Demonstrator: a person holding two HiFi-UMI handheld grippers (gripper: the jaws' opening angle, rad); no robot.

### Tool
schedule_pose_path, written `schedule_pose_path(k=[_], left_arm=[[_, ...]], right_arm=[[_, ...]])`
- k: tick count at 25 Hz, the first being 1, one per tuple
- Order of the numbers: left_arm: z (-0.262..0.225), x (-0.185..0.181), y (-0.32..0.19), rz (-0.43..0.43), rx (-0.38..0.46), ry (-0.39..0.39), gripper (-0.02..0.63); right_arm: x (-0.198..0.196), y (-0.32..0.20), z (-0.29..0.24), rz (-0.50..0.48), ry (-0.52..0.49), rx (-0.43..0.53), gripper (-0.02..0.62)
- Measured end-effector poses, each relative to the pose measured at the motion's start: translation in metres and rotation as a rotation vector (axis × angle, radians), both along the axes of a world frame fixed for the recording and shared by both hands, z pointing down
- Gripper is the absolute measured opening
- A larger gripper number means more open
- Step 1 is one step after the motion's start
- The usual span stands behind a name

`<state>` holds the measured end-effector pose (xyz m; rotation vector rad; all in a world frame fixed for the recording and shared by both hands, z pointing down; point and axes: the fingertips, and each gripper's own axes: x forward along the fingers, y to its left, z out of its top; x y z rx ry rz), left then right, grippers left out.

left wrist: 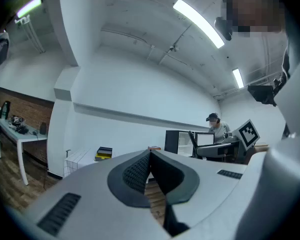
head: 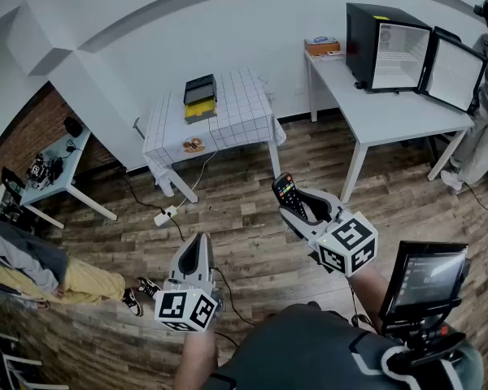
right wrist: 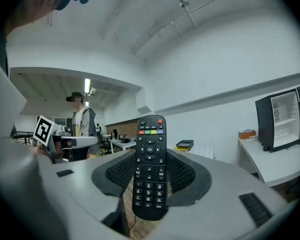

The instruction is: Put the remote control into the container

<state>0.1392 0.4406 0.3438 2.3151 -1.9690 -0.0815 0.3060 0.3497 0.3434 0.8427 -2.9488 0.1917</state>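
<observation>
A black remote control (head: 288, 197) stands upright between the jaws of my right gripper (head: 298, 205), button face toward the camera in the right gripper view, remote (right wrist: 149, 169), right gripper (right wrist: 151, 173) shut on it at its sides. The container (head: 200, 97), a black and yellow box, lies on a small table with a white checkered cloth (head: 228, 120) across the room, well ahead of both grippers; it also shows far off as the container (right wrist: 184, 145) and container (left wrist: 104, 153). My left gripper (head: 197, 249) hangs lower left, jaws shut with nothing in them, left gripper (left wrist: 150, 172).
A white table (head: 407, 112) at right carries a black mini fridge (head: 386, 47) with its door open and an orange box (head: 322, 46). A person (head: 486, 96) stands beside it. Another person (head: 57, 279) sits at left. A power strip (head: 164, 215) and cables lie on the wood floor.
</observation>
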Motion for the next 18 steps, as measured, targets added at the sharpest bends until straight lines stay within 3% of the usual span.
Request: schedule_pose_path(k=[9, 18], left_arm=[[-0.003, -0.003, -0.002, 0.009, -0.011, -0.014, 0.009], [0.004, -0.039, -0.001, 0.03, 0.007, -0.012, 0.009]], right_arm=[[-0.006, -0.002, -0.003, -0.006, -0.049, -0.036, 0.198], [-0.042, -0.001, -0.002, 0.017, -0.036, -0.031, 0.198]])
